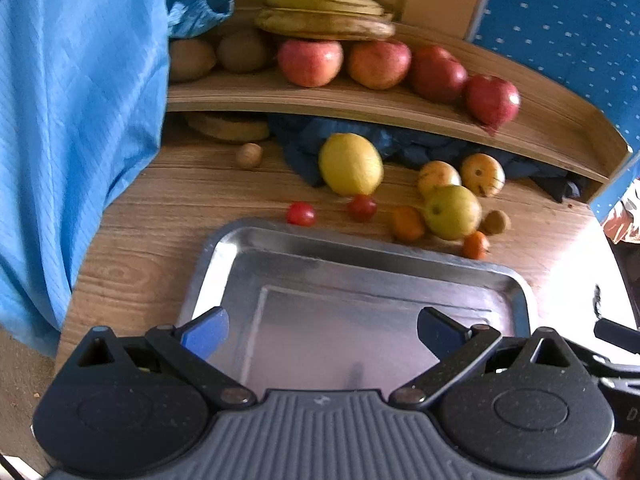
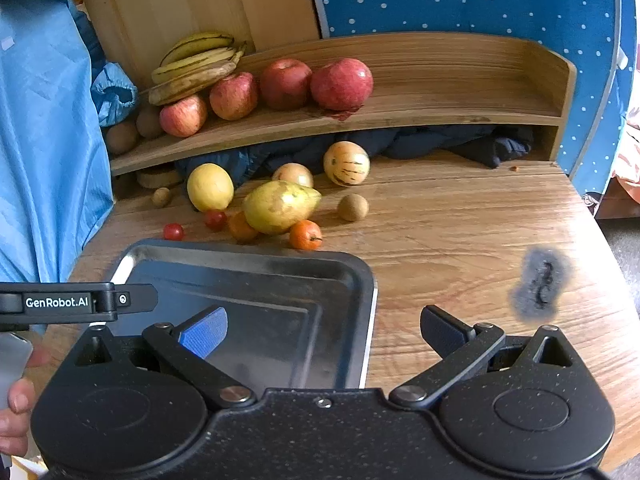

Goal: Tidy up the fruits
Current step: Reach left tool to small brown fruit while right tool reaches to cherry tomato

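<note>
Two grippers, left (image 1: 323, 330) and right (image 2: 323, 328), fingers spread, holding nothing. Tray (image 1: 360, 256) bare beneath your fingers. Loose fruit lies beyond the fingertips: lemon (image 1: 351, 164), pear (image 2: 280, 206), tomatoes (image 1: 301, 214). Step: first pick, not begun. Next, you reach forward past the tray rim and close on one fruit.

Loose fruits (image 2: 280, 206) beyond empty metal tray (image 2: 248, 260)
</note>
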